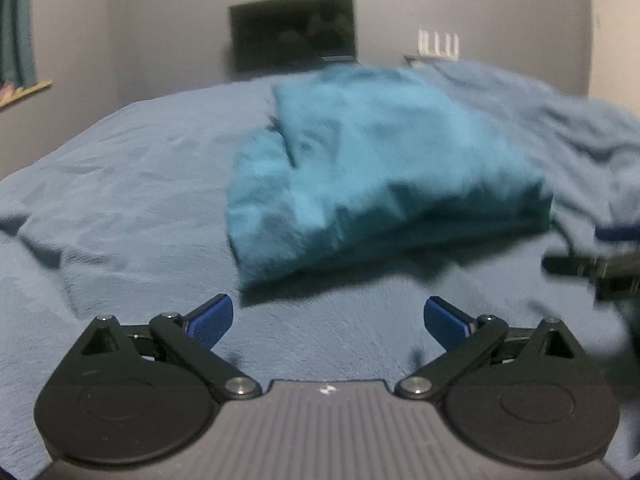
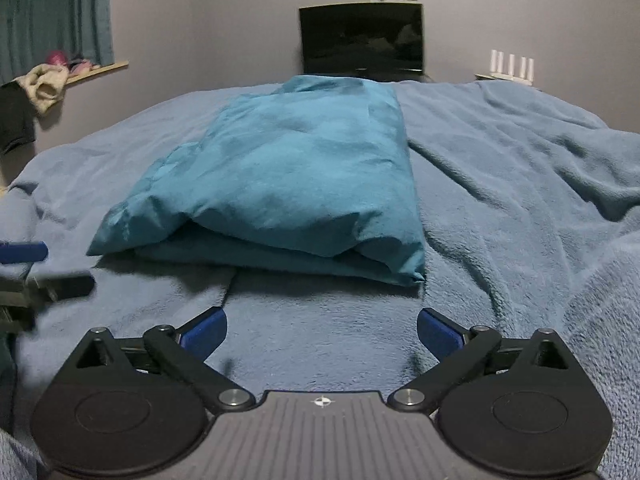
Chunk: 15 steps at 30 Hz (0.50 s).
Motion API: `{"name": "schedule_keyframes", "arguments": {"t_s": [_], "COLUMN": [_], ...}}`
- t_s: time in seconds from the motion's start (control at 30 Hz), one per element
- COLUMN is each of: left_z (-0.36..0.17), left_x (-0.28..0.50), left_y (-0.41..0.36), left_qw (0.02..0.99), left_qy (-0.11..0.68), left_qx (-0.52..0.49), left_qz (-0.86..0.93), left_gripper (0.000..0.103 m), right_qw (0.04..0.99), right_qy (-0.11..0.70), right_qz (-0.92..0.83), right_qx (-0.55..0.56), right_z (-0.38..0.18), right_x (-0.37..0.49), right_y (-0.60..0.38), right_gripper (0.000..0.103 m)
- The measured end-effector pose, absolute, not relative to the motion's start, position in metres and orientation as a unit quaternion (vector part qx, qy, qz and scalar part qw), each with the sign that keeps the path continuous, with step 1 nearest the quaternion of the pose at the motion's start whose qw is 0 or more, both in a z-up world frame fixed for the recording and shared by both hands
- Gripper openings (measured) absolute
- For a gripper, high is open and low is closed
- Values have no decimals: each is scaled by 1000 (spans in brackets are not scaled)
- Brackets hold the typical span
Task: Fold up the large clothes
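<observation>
A teal garment lies folded into a thick long bundle on the blue blanket, its near end stacked in layers. In the left wrist view the same teal garment is blurred and sits ahead and to the right. My left gripper is open, short of the bundle's near left corner, nothing between its blue pads. My right gripper is open too, just short of the bundle's near edge, with only blanket between its fingers. Each view catches the other gripper at its side edge.
The blue blanket covers the whole bed and is rumpled at the right. A dark screen stands against the far wall, with white posts beside it. Teal curtains and a sill with clothes are at the left.
</observation>
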<state>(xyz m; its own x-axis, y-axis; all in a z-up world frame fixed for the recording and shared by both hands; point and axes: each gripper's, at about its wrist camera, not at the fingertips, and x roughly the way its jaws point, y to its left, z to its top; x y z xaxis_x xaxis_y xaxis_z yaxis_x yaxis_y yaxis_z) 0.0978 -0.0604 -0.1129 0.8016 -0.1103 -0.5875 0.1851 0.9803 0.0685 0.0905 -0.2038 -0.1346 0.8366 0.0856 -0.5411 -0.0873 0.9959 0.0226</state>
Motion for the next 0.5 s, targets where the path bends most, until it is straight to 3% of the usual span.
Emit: {"name": "schedule_keyframes", "arguments": {"t_s": [0.5], "left_z": [-124], "left_x": [108], "left_y": [-58], "left_qw": [949], "left_qy": [296], "left_qx": [53], "left_qz": [-90], "left_gripper": [102], "right_qw": [960], "right_qy": [278], "right_qz": [25], "right_qx": [-22], "right_z": [-148], "right_x": [100], "right_y": [-198], "right_gripper": [103]}}
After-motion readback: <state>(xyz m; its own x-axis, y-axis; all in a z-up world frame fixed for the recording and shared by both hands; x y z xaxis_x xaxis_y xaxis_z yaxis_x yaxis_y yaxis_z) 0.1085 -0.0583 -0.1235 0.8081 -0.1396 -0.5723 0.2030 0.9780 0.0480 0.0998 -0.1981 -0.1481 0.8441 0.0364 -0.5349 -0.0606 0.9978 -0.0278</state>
